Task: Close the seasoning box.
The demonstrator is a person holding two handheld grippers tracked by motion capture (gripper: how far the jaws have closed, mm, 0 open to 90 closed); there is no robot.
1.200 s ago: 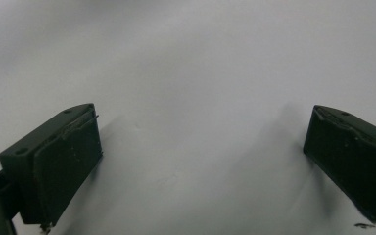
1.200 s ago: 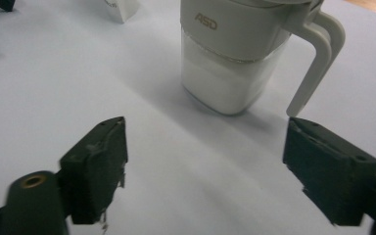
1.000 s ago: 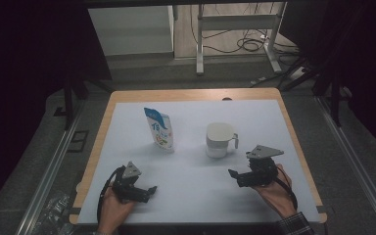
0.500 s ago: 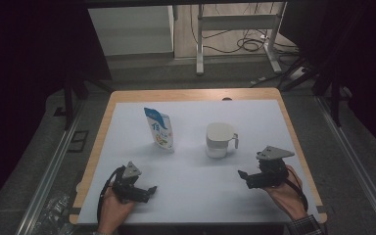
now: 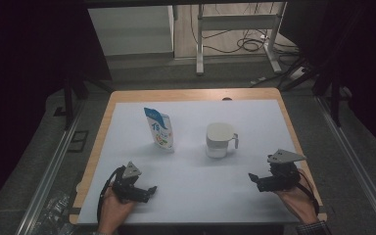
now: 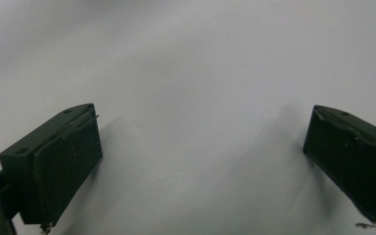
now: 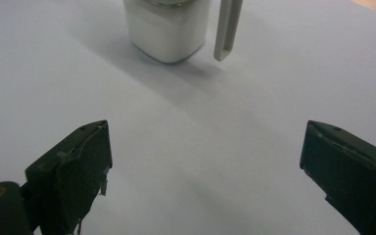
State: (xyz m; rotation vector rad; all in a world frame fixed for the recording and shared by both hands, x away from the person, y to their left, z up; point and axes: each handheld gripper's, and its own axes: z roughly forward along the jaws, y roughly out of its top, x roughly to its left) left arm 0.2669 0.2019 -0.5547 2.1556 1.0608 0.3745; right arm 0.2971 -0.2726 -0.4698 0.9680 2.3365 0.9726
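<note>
A white mug (image 5: pixel 219 139) with its handle to the right stands upright mid-table; its base and handle also show in the right gripper view as the mug (image 7: pixel 169 27). Left of it stands a blue and white pouch (image 5: pixel 159 129), upright. My left gripper (image 5: pixel 149 192) rests low at the front left of the white table cover, held by a hand, open and empty (image 6: pixel 200 161). At the front right my right gripper (image 5: pixel 253 179) is open too, empty, pointing left toward the mug from some distance (image 7: pixel 205 166).
The white sheet (image 5: pixel 196 196) covers a wooden table (image 5: pixel 103 127) whose rim shows at the left and back. Dark floor, metal table legs (image 5: pixel 199 44) and cables (image 5: pixel 245 46) lie beyond the far edge. A crumpled plastic bag (image 5: pixel 54 208) lies on the floor at the front left.
My right gripper has drawn back toward the front right edge and a little lower. The left gripper, mug and pouch have stayed put.
</note>
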